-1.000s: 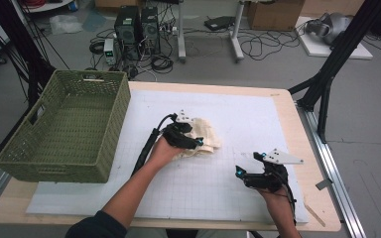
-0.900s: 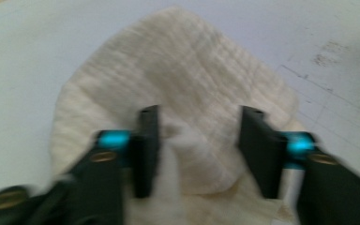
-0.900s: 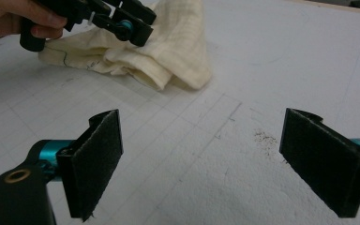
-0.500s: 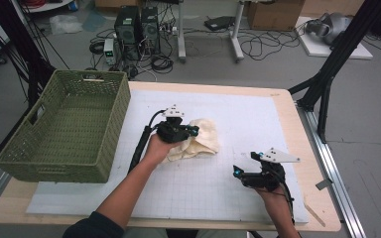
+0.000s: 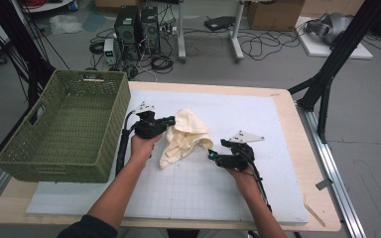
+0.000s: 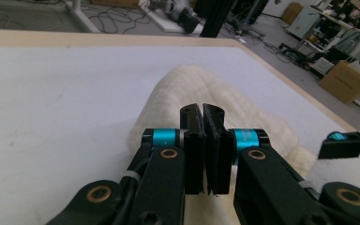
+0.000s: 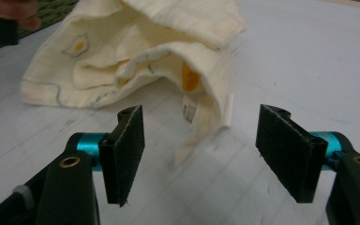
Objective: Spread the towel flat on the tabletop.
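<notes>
A cream cloth point(image 5: 186, 135) with small egg prints lies crumpled on the white mat point(image 5: 258, 188), mid-table. My left gripper point(image 5: 170, 121) is shut on the cloth's upper left edge, which it holds raised; in the left gripper view the jaws point(image 6: 202, 111) press together with the cloth point(image 6: 192, 84) bunched right behind them. My right gripper point(image 5: 211, 156) is open at the cloth's lower right corner, its jaws having just been closing. In the right gripper view the cloth point(image 7: 136, 42) tents up, and its tagged corner hangs just ahead of the gripper point(image 7: 201, 119), untouched by the pads.
A green woven basket point(image 5: 59, 124) stands at the table's left edge, close beside the left hand. The mat stretches bare in front of and to the right of the cloth. Beyond the table are computer towers, cables and black stand legs.
The left gripper has shut on the cloth and pulled it left toward the basket, stretching it out. The right gripper has moved left up to the cloth's corner, its jaws narrower.
</notes>
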`<control>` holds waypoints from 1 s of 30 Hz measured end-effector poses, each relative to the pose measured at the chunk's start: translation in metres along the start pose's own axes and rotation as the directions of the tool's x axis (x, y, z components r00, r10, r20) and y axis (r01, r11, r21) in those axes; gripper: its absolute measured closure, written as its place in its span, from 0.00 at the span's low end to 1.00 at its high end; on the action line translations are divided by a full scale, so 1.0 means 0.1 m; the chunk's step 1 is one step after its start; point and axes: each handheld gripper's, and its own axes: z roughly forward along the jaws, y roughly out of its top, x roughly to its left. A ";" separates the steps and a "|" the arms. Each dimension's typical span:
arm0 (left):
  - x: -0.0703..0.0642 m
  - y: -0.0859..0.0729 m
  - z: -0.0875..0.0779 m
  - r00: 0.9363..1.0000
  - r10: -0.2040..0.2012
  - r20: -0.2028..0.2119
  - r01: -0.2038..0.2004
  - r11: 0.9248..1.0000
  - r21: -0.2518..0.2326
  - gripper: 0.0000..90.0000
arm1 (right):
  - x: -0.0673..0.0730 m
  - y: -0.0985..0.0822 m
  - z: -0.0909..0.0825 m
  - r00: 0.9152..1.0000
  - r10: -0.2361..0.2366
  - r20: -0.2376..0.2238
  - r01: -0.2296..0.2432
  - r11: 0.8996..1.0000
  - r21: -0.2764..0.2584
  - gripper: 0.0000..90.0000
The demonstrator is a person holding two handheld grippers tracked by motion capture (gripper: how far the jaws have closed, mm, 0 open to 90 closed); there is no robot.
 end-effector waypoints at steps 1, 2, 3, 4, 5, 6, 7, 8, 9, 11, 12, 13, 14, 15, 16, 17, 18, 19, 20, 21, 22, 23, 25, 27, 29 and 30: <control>0.02 -0.01 -0.02 1.000 -0.005 -0.004 0.005 1.000 0.001 0.96 | -0.01 0.03 0.06 1.000 -0.005 0.008 0.005 1.000 0.004 0.41; 0.04 -0.02 -0.03 1.000 -0.011 -0.007 0.011 1.000 -0.002 0.96 | -0.02 0.05 0.12 1.000 -0.004 0.014 0.004 1.000 0.002 0.43; 0.05 -0.02 -0.04 1.000 -0.012 -0.008 0.012 1.000 -0.002 0.96 | -0.04 0.08 0.18 1.000 0.002 0.017 -0.002 1.000 0.005 0.45; 0.06 -0.02 -0.05 1.000 -0.014 -0.008 0.014 1.000 0.000 0.96 | -0.05 0.10 0.24 1.000 0.008 0.020 -0.009 1.000 0.014 0.49; 0.07 -0.02 -0.05 1.000 -0.016 -0.009 0.016 1.000 -0.002 0.96 | -0.06 0.12 0.29 1.000 0.002 0.029 -0.003 1.000 0.022 0.53; 0.07 -0.02 -0.06 1.000 -0.015 -0.009 0.015 1.000 -0.001 0.96 | -0.06 0.14 0.33 1.000 -0.005 0.031 0.004 1.000 0.031 0.61; 0.08 -0.02 -0.06 1.000 -0.017 -0.010 0.016 1.000 -0.006 0.96 | -0.07 0.14 0.36 0.999 -0.017 0.033 0.016 0.999 0.034 0.72; 0.08 -0.02 -0.07 1.000 -0.019 -0.009 0.019 1.000 -0.008 0.96 | -0.06 0.13 0.38 0.999 -0.026 0.032 0.025 0.999 0.043 0.79; 0.08 -0.02 -0.07 1.000 -0.021 -0.009 0.020 1.000 -0.012 0.96 | -0.06 0.12 0.39 0.999 -0.026 0.026 0.025 0.998 0.061 0.85; 0.10 -0.02 -0.09 1.000 -0.023 -0.012 0.023 1.000 -0.015 0.96 | -0.07 0.11 0.38 1.000 -0.013 0.007 0.012 0.995 0.099 0.94; 0.11 -0.02 -0.09 1.000 -0.024 -0.014 0.023 1.000 -0.010 0.96 | -0.07 0.10 0.37 1.000 0.007 -0.002 -0.007 0.994 0.109 0.96; 0.12 -0.03 -0.10 0.999 -0.027 -0.017 0.027 1.000 -0.011 0.96 | -0.07 0.10 0.34 1.000 0.022 -0.007 -0.021 0.993 0.116 0.96; 0.13 -0.04 -0.10 0.999 -0.035 -0.019 0.034 0.999 -0.019 0.96 | -0.07 0.10 0.31 1.000 0.023 -0.011 -0.022 0.993 0.117 0.97; 0.14 -0.05 -0.11 0.999 -0.041 -0.019 0.041 0.999 -0.018 0.96 | -0.07 0.10 0.28 1.000 0.025 -0.014 -0.023 0.993 0.114 0.97; 0.14 -0.06 -0.12 0.999 -0.045 -0.023 0.044 0.999 -0.020 0.96 | -0.06 0.10 0.25 0.999 0.025 -0.020 -0.023 0.993 0.118 0.97; 0.15 -0.07 -0.12 0.998 -0.049 -0.025 0.049 0.999 -0.021 0.96 | -0.06 0.10 0.21 0.999 0.025 -0.023 -0.022 0.992 0.126 0.97; 0.16 -0.08 -0.13 0.998 -0.049 -0.028 0.048 0.999 -0.020 0.96 | -0.05 0.09 0.17 0.999 0.021 -0.025 -0.018 0.991 0.133 0.97; 0.17 -0.09 -0.14 0.998 -0.052 -0.031 0.052 0.998 -0.023 0.96 | -0.04 0.08 0.13 1.000 0.015 -0.022 -0.011 0.990 0.139 0.97; 0.17 -0.10 -0.15 0.998 -0.059 -0.032 0.058 0.998 -0.024 0.96 | -0.03 0.06 0.08 1.000 0.008 -0.021 -0.005 0.990 0.144 0.97; 0.18 -0.10 -0.15 0.998 -0.060 -0.034 0.059 0.998 -0.023 0.96 | -0.04 0.03 0.03 1.000 0.006 -0.020 -0.003 0.989 0.146 0.97; 0.19 -0.11 -0.15 0.998 -0.062 -0.033 0.061 0.998 -0.024 0.96 | -0.04 0.01 -0.03 1.000 0.009 -0.017 -0.006 0.989 0.150 0.97; 0.19 -0.12 -0.15 0.997 -0.066 -0.033 0.065 0.998 -0.023 0.96 | -0.04 -0.02 -0.08 1.000 0.005 -0.013 -0.003 0.988 0.154 0.97; 0.18 -0.13 -0.15 0.998 -0.064 -0.028 0.064 0.998 -0.020 0.96 | -0.05 -0.08 -0.21 1.000 -0.002 -0.001 0.002 0.987 0.158 0.97; 0.16 -0.14 -0.13 0.998 -0.064 -0.024 0.063 0.998 -0.013 0.96 | -0.04 -0.15 -0.35 1.000 -0.001 0.008 0.000 0.986 0.167 0.97; 0.15 -0.16 -0.10 0.998 -0.057 -0.019 0.057 0.998 0.003 0.96 | -0.02 -0.23 -0.48 1.000 -0.014 0.016 0.011 0.984 0.178 0.97; 0.14 -0.18 -0.09 0.998 -0.053 -0.017 0.053 0.999 0.009 0.96 | -0.01 -0.26 -0.54 1.000 -0.010 0.017 0.007 0.984 0.179 0.97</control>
